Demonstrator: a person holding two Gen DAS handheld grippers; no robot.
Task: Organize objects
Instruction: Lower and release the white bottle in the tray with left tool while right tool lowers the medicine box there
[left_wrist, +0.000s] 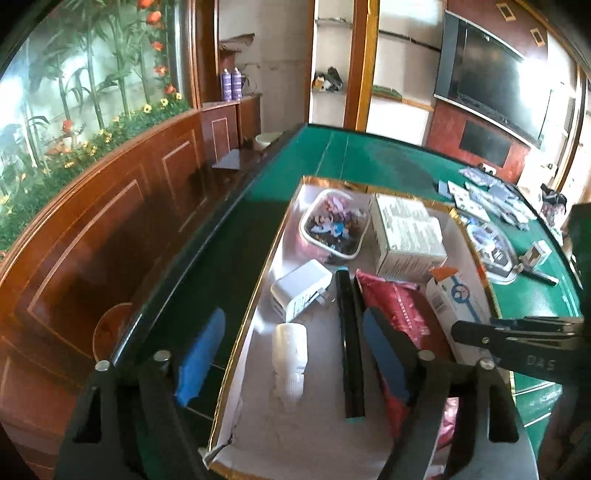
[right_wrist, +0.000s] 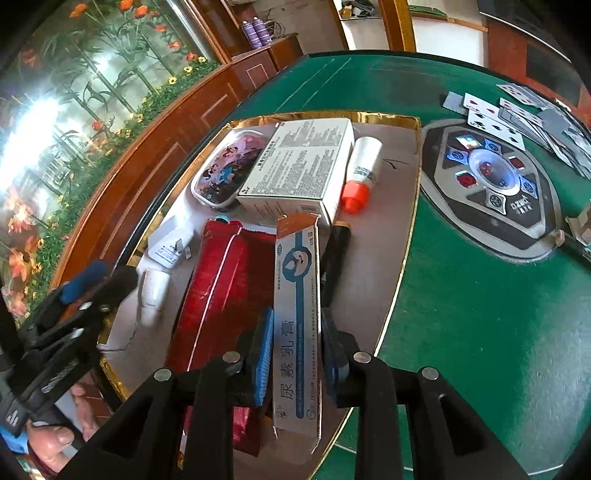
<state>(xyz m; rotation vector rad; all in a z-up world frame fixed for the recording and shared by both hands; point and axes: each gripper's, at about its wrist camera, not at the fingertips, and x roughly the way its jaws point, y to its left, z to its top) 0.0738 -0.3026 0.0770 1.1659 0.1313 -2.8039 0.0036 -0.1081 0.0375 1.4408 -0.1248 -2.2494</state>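
Green table (right_wrist: 461, 332) bearing a gold-rimmed tray (right_wrist: 412, 236). In the tray, largest first: a red pouch (right_wrist: 218, 295); a white printed carton (right_wrist: 306, 162); a long white-and-blue tube box (right_wrist: 297, 332) with an orange end flap, lying lengthwise over the pouch; a clear tub (right_wrist: 221, 170) of mixed small items; a black bar (left_wrist: 349, 339); a white plug adapter (right_wrist: 170, 240); a small white bottle (left_wrist: 290, 354).

Right gripper (right_wrist: 297, 354): blue pads flank the box narrowly; contact cannot be judged. Left gripper (left_wrist: 295, 362): fingers wide apart, nothing between them but tray contents below.

Right view alone shows an orange-capped tube (right_wrist: 360, 173), the table's central console (right_wrist: 487, 173), and a hand (right_wrist: 55, 443). Left view alone shows a wall screen (left_wrist: 491, 74).
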